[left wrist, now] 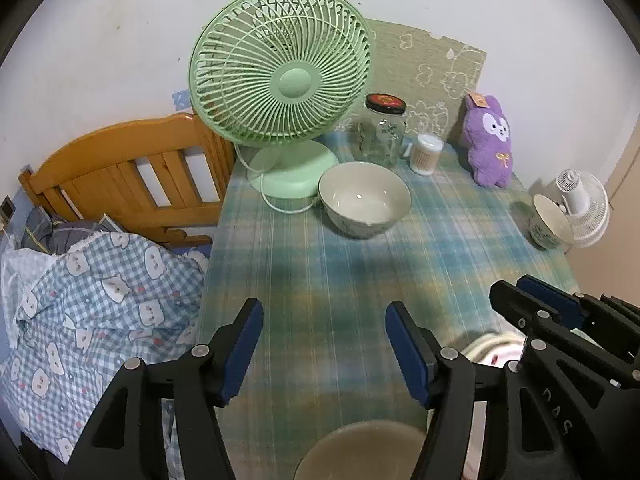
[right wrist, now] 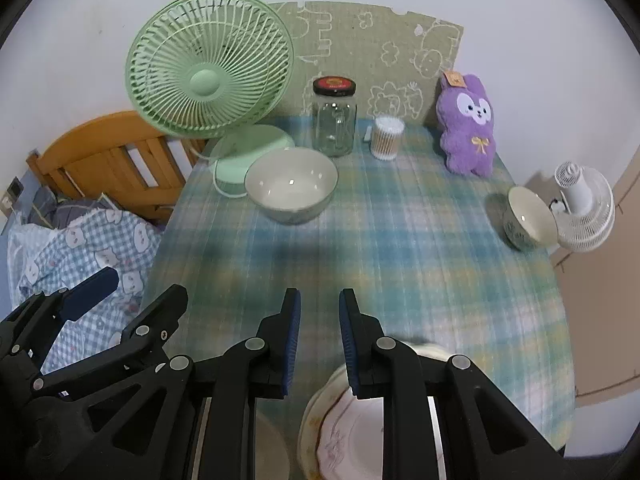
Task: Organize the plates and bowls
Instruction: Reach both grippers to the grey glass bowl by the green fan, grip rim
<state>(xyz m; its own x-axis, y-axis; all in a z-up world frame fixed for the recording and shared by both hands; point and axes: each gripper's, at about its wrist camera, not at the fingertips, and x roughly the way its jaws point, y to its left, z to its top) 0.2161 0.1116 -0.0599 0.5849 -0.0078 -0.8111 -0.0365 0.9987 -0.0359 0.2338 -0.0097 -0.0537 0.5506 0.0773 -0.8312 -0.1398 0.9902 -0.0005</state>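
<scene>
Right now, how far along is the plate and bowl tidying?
Looks done: plates sit stacked at the near edge of the table, a bowl beside them. In hand: nothing; the left gripper is open and empty, and the right gripper is nearly shut on nothing. Left: the big bowl by the green fan and the small tipped bowl at the right edge.

Setting: a home bedroom. Evidence: a wooden bed headboard [left wrist: 120, 168] stood against the white wall, with a checked, bear-printed quilt [left wrist: 92, 300] heaped beside it. A bench under a plaid tablecloth [right wrist: 400, 248] carried household items: a green desk fan [right wrist: 208, 68], a glass jar [right wrist: 334, 120], a tub of cotton swabs [right wrist: 387, 138], a purple plush rabbit [right wrist: 468, 128] and ceramic bowls [right wrist: 291, 190].
</scene>
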